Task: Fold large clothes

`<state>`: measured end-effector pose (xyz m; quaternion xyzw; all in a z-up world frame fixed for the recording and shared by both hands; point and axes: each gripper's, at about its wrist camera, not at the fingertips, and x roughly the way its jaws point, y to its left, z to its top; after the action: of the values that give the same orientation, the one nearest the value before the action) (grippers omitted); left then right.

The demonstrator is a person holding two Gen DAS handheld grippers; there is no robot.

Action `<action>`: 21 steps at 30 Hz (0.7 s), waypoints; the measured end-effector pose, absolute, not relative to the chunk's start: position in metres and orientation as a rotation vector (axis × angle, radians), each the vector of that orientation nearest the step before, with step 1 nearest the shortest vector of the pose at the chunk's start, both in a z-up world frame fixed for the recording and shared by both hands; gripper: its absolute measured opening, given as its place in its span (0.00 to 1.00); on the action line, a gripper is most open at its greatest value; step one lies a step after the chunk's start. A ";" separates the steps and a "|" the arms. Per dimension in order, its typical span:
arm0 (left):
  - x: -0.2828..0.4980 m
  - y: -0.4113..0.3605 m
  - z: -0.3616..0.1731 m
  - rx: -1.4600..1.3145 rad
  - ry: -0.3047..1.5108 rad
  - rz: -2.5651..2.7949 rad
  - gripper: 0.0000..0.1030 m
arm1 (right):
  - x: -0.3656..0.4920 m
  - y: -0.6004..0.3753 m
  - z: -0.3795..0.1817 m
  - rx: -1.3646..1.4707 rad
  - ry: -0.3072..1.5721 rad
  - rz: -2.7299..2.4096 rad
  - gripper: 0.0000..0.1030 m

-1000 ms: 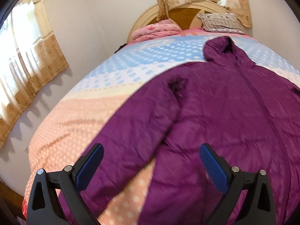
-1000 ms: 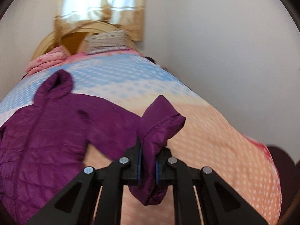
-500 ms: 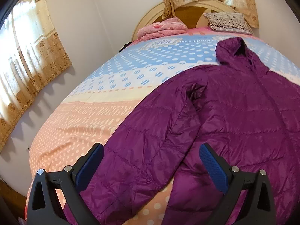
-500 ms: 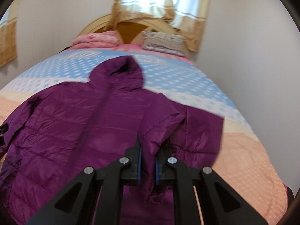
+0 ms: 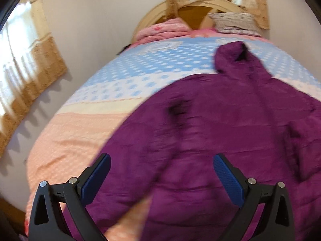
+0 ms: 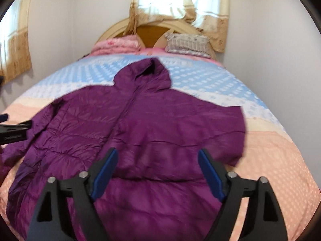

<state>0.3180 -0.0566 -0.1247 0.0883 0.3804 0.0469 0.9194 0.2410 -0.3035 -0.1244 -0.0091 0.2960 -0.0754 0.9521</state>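
Note:
A purple quilted hooded jacket point(image 6: 156, 120) lies front up on the bed, hood toward the headboard; it also shows in the left wrist view point(image 5: 230, 136). Its right sleeve point(image 6: 200, 146) is folded across the chest. Its left sleeve point(image 5: 136, 160) lies stretched out toward the near left. My right gripper point(image 6: 157, 164) is open and empty above the folded sleeve. My left gripper point(image 5: 162, 172) is open and empty above the left sleeve, and it shows at the left edge of the right wrist view point(image 6: 14, 129).
The bed point(image 6: 280, 160) has a dotted blue and peach cover. A pink folded blanket point(image 6: 116, 45) and a patterned pillow point(image 6: 188, 44) lie by the wooden headboard point(image 6: 152, 31). Walls stand close on both sides, with curtained windows point(image 5: 26, 64).
My right gripper carried the right sleeve leftward across the jacket's chest, then opened and let it go. My left gripper stayed open over the left sleeve, its view shifting slightly.

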 end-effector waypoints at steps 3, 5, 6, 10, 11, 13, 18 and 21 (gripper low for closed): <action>0.321 -0.101 -0.124 0.168 0.814 -0.006 0.99 | 0.235 -0.328 -0.128 -0.034 0.596 -0.255 0.90; 0.323 -0.136 -0.125 0.172 0.829 -0.082 0.99 | 0.236 -0.346 -0.135 -0.040 0.614 -0.311 0.90; 0.323 -0.150 -0.126 0.174 0.833 -0.111 0.99 | 0.235 -0.357 -0.141 -0.022 0.629 -0.328 0.90; 0.334 -0.206 -0.144 0.196 0.870 -0.224 0.99 | 0.227 -0.382 -0.160 0.050 0.671 -0.326 0.90; 0.338 -0.218 -0.152 0.221 0.882 -0.235 0.92 | 0.226 -0.382 -0.165 0.054 0.677 -0.312 0.90; 0.342 -0.234 -0.165 0.250 0.904 -0.247 0.50 | 0.226 -0.380 -0.174 0.039 0.695 -0.300 0.90; 0.348 -0.234 -0.159 0.239 0.882 -0.299 0.07 | 0.224 -0.384 -0.189 0.044 0.728 -0.280 0.90; 0.343 -0.212 -0.127 0.276 0.750 -0.244 0.07 | 0.226 -0.392 -0.189 0.047 0.736 -0.290 0.90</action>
<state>0.3425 -0.2117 -0.1267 0.1339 0.3644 -0.1186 0.9139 0.2261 -0.3916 -0.1893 0.0230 0.3582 -0.1411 0.9226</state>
